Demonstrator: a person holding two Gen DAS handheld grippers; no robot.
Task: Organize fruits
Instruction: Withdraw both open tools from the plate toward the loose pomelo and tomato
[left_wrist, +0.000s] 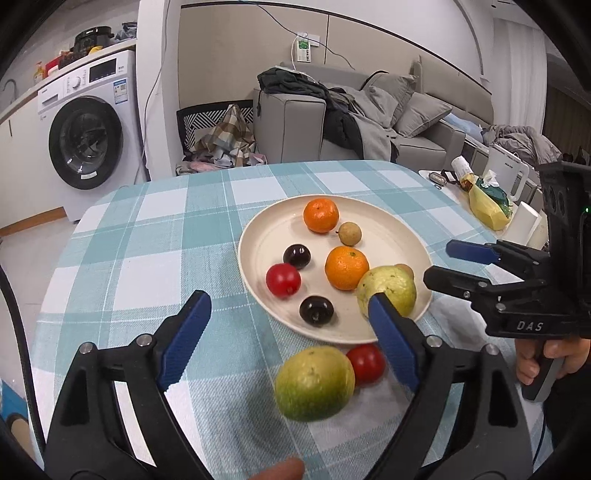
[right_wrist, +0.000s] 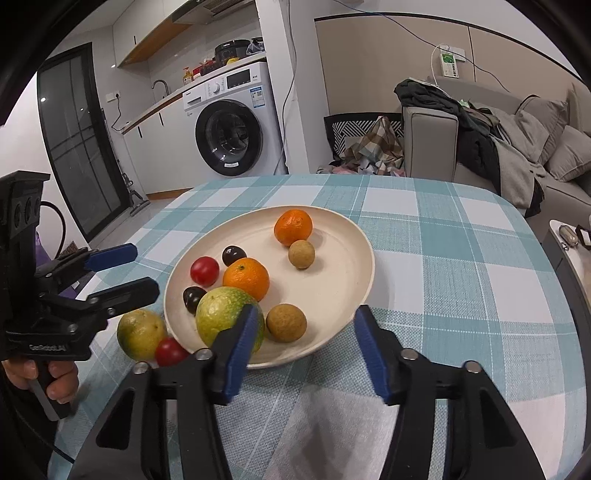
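Note:
A cream plate (left_wrist: 273, 232) (right_wrist: 332, 266) on the checked tablecloth holds two oranges (left_wrist: 346, 267), a red tomato (left_wrist: 283, 279), two dark cherries (left_wrist: 316, 310), brown longans (right_wrist: 286, 322) and a green guava (right_wrist: 221, 317). A second green guava (left_wrist: 314, 383) (right_wrist: 140, 334) and a red tomato (left_wrist: 366, 363) (right_wrist: 169, 351) lie on the cloth beside the plate's near rim. My left gripper (left_wrist: 288, 343) is open, with the loose guava between its fingers, untouched. My right gripper (right_wrist: 304, 354) is open and empty, over the plate's near edge.
The table's far edge (left_wrist: 258, 168) drops off toward a washing machine (left_wrist: 88, 136) and a grey sofa (left_wrist: 369, 122). A side table at the right carries a tissue pack (left_wrist: 487, 203), a kettle and small items.

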